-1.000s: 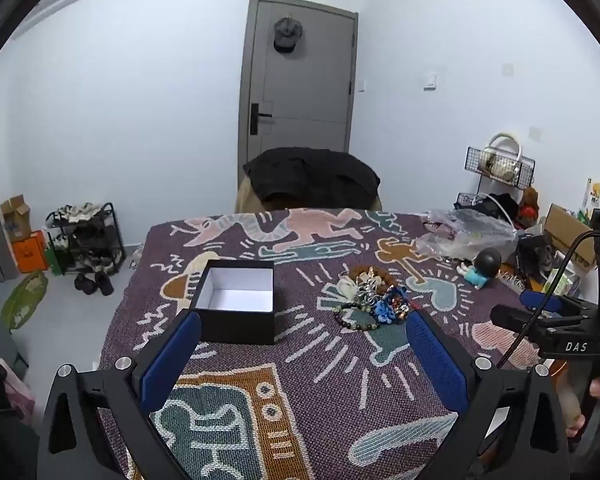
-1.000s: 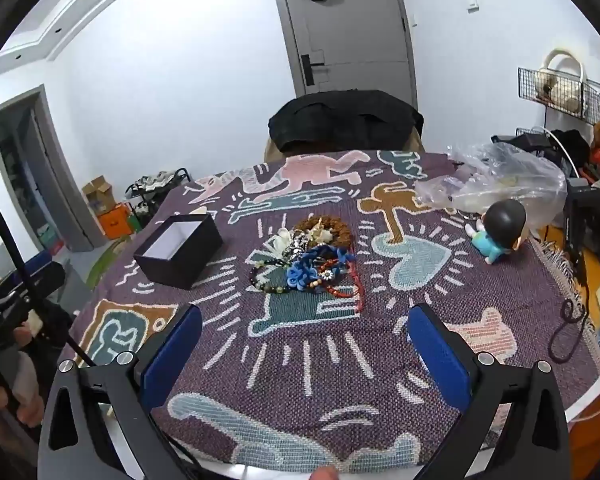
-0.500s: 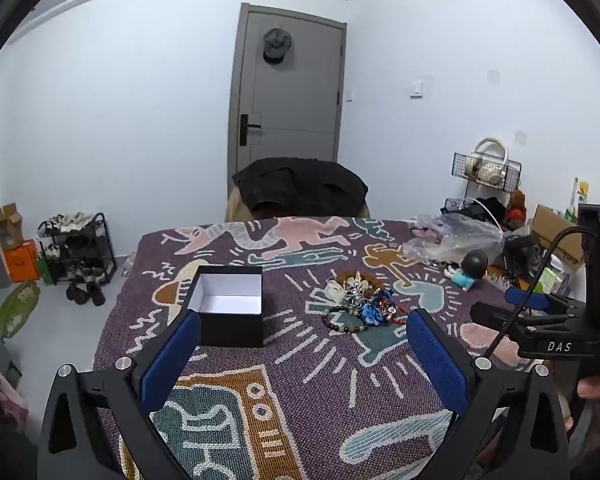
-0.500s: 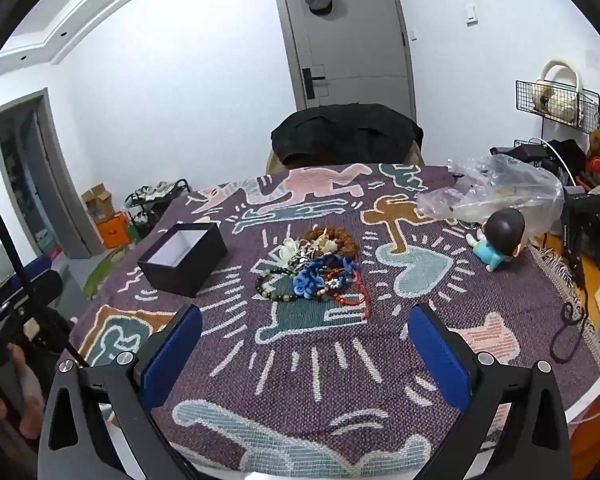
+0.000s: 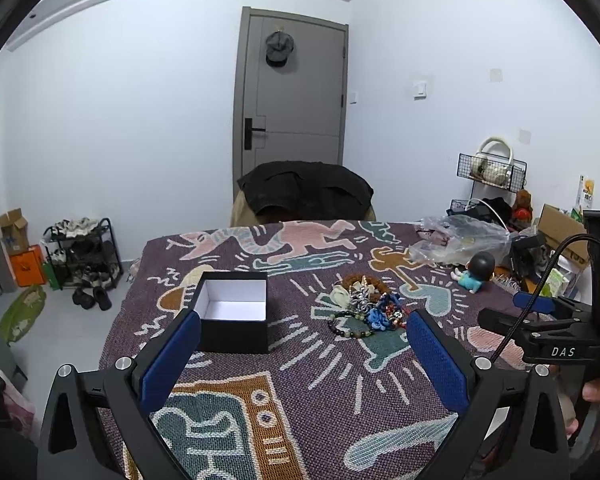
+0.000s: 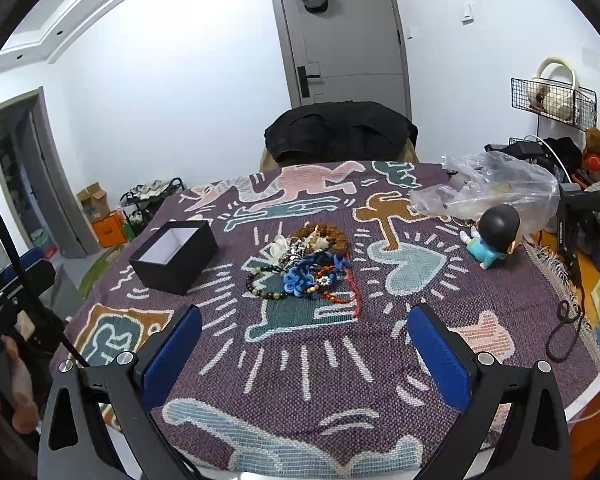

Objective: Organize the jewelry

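A pile of jewelry (image 5: pixel 366 308) with bead bracelets, a blue flower piece and a red string lies mid-table; it also shows in the right wrist view (image 6: pixel 304 268). An open black box with a white inside (image 5: pixel 234 310) stands to its left, also seen in the right wrist view (image 6: pixel 174 254). My left gripper (image 5: pixel 302 354) is open and empty, held above the near table, short of the box and pile. My right gripper (image 6: pixel 304 350) is open and empty, short of the pile.
The table carries a patterned purple cloth (image 6: pixel 340 344). A small doll (image 6: pixel 494 236) and a clear plastic bag (image 6: pixel 496 190) lie at the right. A chair draped with a black jacket (image 5: pixel 306 190) stands behind the table. A black cable (image 6: pixel 568 312) hangs at the right edge.
Both grippers have risen and pulled back a little, so the table looks farther and lower. Nothing on the table has moved.
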`<action>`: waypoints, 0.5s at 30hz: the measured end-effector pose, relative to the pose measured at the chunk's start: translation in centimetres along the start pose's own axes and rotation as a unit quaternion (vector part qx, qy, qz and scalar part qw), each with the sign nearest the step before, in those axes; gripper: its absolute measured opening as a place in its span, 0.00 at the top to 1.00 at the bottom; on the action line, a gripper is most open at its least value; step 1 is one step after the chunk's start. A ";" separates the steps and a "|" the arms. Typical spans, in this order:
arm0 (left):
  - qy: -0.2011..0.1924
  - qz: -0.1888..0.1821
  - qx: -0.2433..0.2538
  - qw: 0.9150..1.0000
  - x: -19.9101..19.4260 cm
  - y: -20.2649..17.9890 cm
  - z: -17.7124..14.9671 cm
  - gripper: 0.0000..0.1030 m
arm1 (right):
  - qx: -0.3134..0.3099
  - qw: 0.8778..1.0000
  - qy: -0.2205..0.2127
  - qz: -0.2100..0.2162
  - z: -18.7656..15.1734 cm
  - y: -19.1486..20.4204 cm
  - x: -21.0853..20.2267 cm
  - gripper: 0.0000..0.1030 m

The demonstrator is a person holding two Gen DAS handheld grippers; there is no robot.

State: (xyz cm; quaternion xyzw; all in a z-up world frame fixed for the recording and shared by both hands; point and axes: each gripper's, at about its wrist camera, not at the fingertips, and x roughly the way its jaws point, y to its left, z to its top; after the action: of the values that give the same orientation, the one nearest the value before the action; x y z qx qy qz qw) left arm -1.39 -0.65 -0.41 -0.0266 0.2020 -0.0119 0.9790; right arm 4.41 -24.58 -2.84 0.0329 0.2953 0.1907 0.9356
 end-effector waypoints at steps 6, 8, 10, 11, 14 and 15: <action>0.004 0.006 -0.007 1.000 0.2 0.3 -0.1 0.00 | 0.004 1.000 -0.001 -0.005 0.0 -0.3 0.0 0.00; 0.004 0.008 -0.007 1.000 0.1 0.4 -0.1 0.00 | 0.005 1.000 -0.003 -0.006 0.1 -0.4 0.0 0.00; 0.003 0.010 -0.008 1.000 0.1 0.5 -0.1 0.00 | 0.005 1.000 -0.003 -0.009 0.0 -0.3 0.0 0.00; 0.003 0.010 -0.008 1.000 0.0 0.5 0.0 0.00 | 0.005 1.000 -0.002 -0.010 0.1 -0.3 0.1 0.00; 0.004 0.012 -0.009 1.000 0.1 0.7 0.0 0.00 | 0.002 1.000 0.000 -0.011 0.0 -0.2 0.1 0.00; 0.004 0.012 -0.010 1.000 0.1 0.7 0.0 0.00 | 0.001 1.000 0.000 -0.012 0.0 -0.2 0.1 0.00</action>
State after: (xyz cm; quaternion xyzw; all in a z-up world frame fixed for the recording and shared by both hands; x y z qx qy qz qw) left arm -1.32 0.07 -0.51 -0.0336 0.2067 0.0017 0.9778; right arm 4.53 -24.71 -2.94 0.0300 0.2957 0.1796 0.9378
